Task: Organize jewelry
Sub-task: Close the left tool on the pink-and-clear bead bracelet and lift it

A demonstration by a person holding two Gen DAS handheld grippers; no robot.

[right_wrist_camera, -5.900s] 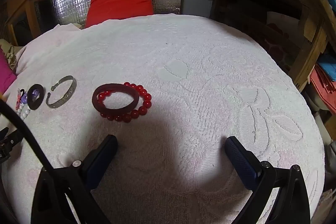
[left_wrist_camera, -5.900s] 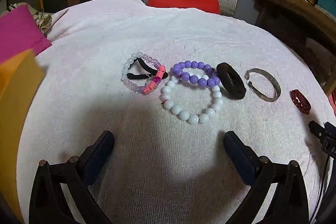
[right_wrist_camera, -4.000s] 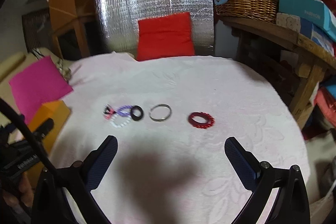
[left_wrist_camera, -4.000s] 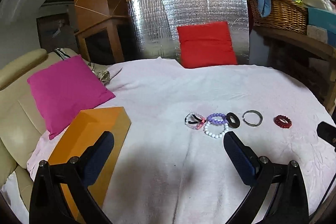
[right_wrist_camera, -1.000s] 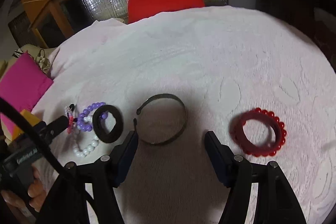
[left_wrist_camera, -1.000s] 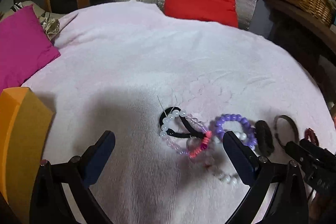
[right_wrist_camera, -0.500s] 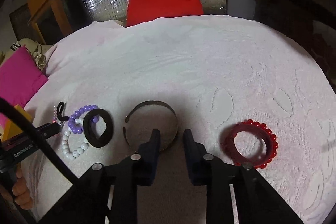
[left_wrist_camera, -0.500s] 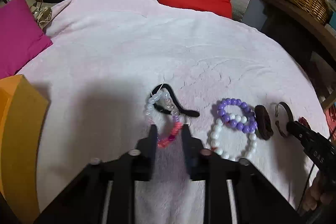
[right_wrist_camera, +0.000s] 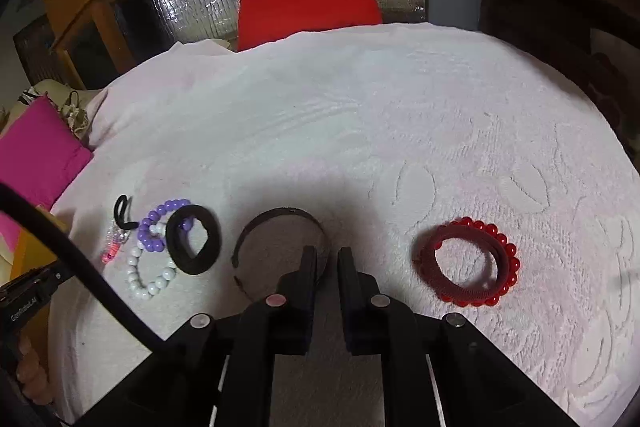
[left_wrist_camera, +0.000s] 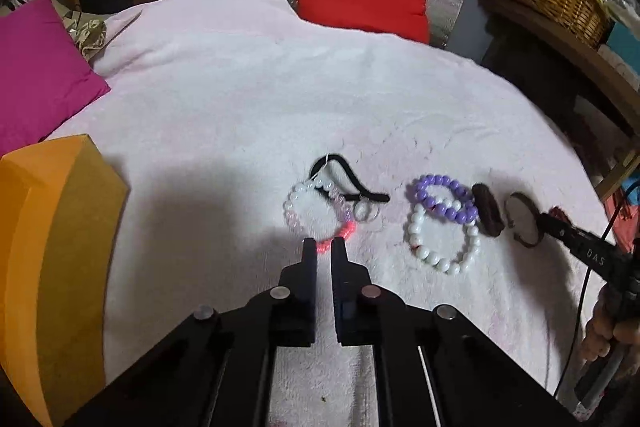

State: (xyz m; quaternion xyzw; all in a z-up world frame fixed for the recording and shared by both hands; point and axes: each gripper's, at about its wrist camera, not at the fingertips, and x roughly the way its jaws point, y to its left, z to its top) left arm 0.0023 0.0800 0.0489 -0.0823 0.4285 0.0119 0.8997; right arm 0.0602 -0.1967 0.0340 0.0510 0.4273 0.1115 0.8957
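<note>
White towel-covered surface, orange box at left. Left tool has just closed, pinching the pink-and-clear bead bracelet. Right tool pinching the metal cuff rim. Risk: black hair tie is tangled with the bracelet and may drag along; thin cuff could slip out. Readable: "DAS" on the right tool's arm in the left view.
</note>
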